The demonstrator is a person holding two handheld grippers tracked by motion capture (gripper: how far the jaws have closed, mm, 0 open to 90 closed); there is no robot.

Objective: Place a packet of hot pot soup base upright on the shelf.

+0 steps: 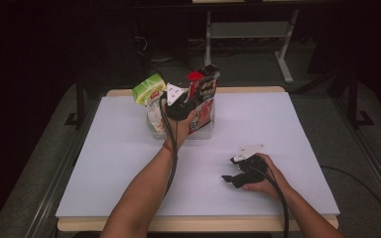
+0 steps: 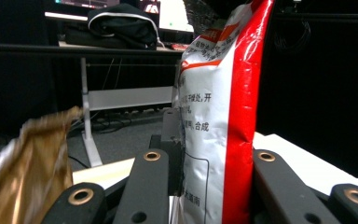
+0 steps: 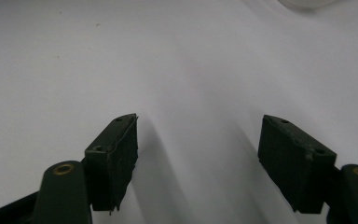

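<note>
Red-and-white snack bag (image 2: 219,116) stands upright in the clear bin (image 1: 204,132) at upper centre of the high view. We see the left gripper (image 1: 178,105) clamped on it, jaws either side. Right gripper (image 1: 239,174) rests lower right on the white table (image 1: 287,148), jaws spread, holding nothing.
</note>
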